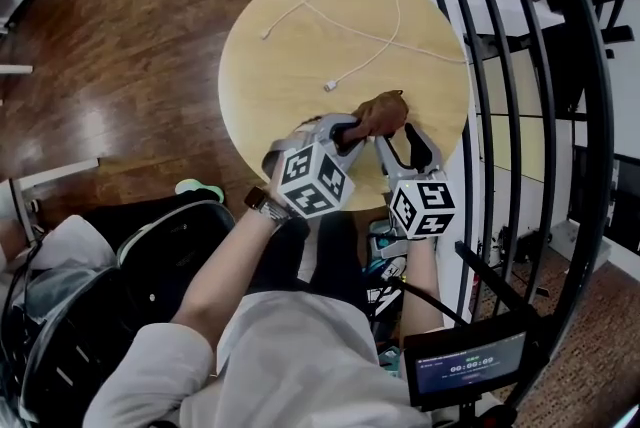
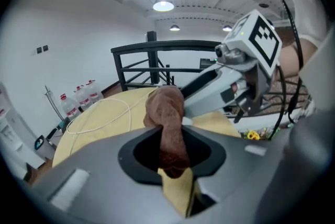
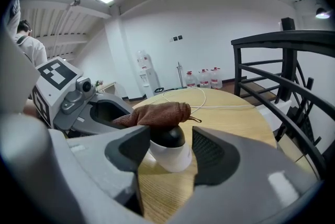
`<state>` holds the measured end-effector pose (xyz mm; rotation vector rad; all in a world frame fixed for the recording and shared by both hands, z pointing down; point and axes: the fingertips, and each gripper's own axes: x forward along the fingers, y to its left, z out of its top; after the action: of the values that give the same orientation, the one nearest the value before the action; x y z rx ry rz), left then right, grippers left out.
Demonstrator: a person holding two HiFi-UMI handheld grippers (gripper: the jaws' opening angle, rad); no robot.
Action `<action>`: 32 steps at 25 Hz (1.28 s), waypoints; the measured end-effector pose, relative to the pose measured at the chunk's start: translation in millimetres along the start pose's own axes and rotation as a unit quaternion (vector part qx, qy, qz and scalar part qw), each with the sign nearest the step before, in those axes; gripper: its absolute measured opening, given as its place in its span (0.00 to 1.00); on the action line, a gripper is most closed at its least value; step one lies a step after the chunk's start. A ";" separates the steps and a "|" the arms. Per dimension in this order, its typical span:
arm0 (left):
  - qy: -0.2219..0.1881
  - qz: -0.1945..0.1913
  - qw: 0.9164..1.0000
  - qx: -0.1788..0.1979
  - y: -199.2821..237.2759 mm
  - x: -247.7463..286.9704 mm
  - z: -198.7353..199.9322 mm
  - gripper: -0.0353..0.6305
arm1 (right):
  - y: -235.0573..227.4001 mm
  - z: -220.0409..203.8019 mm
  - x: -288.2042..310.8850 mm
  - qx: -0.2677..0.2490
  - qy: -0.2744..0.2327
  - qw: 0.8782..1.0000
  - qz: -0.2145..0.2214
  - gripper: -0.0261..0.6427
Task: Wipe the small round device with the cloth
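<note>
The brown cloth (image 1: pixel 380 111) lies bunched over the small round device (image 3: pixel 172 157), a white body with a black dome top, near the front edge of the round wooden table (image 1: pixel 290 86). My left gripper (image 1: pixel 345 128) is shut on the cloth (image 2: pixel 167 113), which runs out between its jaws. My right gripper (image 3: pixel 168 144) is shut on the device, one jaw on each side of it. In the head view the cloth and the jaws hide the device. The two grippers meet tip to tip, with my right gripper (image 1: pixel 405 138) at the right.
A white cable (image 1: pixel 360 36) loops across the table's far half. A black metal railing (image 1: pixel 520 116) stands close on the right. Dark bags (image 1: pixel 100 296) sit on the wooden floor at the lower left. A small screen (image 1: pixel 465 366) is at the lower right.
</note>
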<state>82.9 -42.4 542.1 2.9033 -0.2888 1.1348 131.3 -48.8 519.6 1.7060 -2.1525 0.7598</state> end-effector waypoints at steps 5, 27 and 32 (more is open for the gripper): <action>0.009 -0.011 1.000 -0.018 25.2 -3.7 -9.9 0.20 | 6.6 12.1 14.1 0.007 0.002 1.000 -0.006 0.40; 0.114 -0.026 0.991 -0.064 10.7 37.0 -80.9 0.20 | 37.2 -14.2 23.0 -0.183 0.034 0.963 0.193 0.55; 0.075 -0.004 0.986 -0.146 25.6 9.0 -79.8 0.20 | 36.9 -13.6 38.6 -0.227 0.046 0.956 0.181 0.56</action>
<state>31.3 -62.9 605.5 2.5499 -0.4010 1.1902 84.6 -66.5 543.0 1.0435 -2.3694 0.3681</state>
